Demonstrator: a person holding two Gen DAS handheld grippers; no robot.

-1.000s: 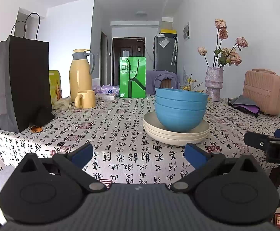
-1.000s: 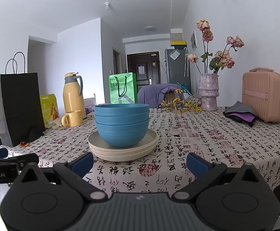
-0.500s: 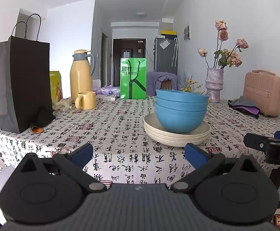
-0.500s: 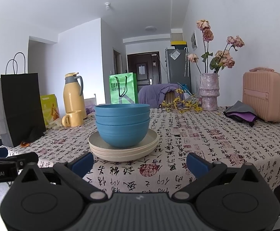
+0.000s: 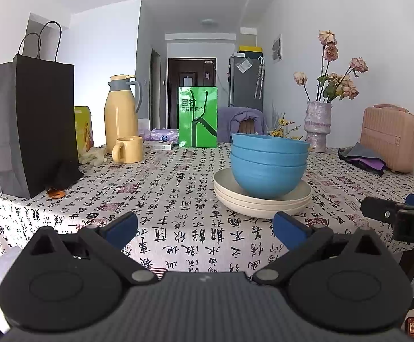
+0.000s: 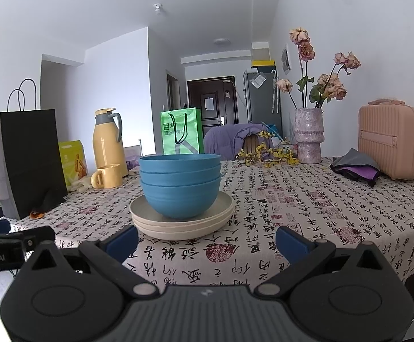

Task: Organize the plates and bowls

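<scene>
Three nested blue bowls [image 5: 269,168] sit on stacked cream plates [image 5: 262,203], on the bench [image 5: 178,188] right of the yellow mug [image 5: 128,149]. Left gripper [image 5: 204,225] and right gripper [image 6: 207,236] hover short of the plates, fingers wide, empty. Best approach: level, at the rim. Bowl interiors are hidden.

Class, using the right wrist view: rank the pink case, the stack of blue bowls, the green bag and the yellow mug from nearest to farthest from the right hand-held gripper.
1. Stack of blue bowls: just ahead of the right hand-held gripper, slightly left, on the cream plates.
2. Yellow mug: farther back, left.
3. Pink case: far right, by the wall.
4. Green bag: far edge, centre.
Mug and case are close; that order is tentative.
</scene>
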